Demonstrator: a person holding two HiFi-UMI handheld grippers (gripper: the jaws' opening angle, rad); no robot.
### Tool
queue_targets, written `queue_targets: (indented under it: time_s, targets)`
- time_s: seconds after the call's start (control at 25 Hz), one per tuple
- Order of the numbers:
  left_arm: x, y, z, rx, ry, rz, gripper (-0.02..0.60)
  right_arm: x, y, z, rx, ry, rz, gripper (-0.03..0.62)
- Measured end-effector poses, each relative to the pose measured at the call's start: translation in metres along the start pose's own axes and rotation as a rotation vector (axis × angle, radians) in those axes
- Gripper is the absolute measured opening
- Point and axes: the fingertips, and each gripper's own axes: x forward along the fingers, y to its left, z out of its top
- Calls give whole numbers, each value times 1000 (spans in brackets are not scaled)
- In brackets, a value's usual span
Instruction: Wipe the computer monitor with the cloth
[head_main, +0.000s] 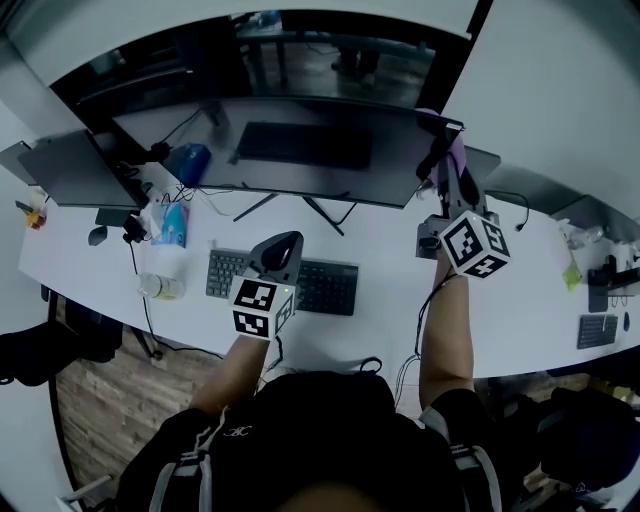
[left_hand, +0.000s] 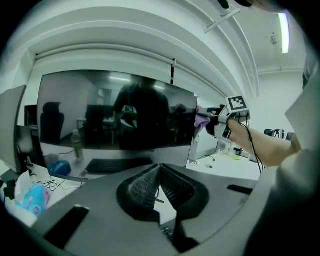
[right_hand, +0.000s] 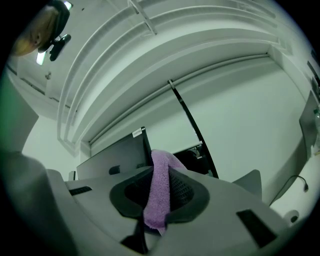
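A wide dark computer monitor (head_main: 300, 150) stands at the back of the white desk; its black screen (left_hand: 115, 112) fills the left gripper view. My right gripper (head_main: 447, 165) is shut on a purple cloth (right_hand: 160, 192), held at the monitor's right edge (right_hand: 137, 150). The cloth (left_hand: 202, 120) also shows beside that edge in the left gripper view. My left gripper (head_main: 283, 248) hovers over the keyboard (head_main: 290, 283), its jaws closed together with nothing between them.
A second monitor (head_main: 65, 170) stands at the left. A blue pack (head_main: 172, 225), a clear bottle (head_main: 160, 287) and a mouse (head_main: 96, 235) lie left of the keyboard. Cables trail under the monitor stand (head_main: 300, 205). Small items sit at the far right (head_main: 600, 290).
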Motion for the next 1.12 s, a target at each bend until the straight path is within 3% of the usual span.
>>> queue_targets:
  time_s: [0.48,0.88,1.12]
  targets:
    - [33,-16,-15,10,68,-31,12,-5,-28,-71,15,132,-12,72]
    - [55,-23,-27,8,111,8,12,-7,-61,-138,61,261,-9,74]
    - [62,-30,-36,-18,123,22,12,-10,-78,-184,-28,365,-21,73]
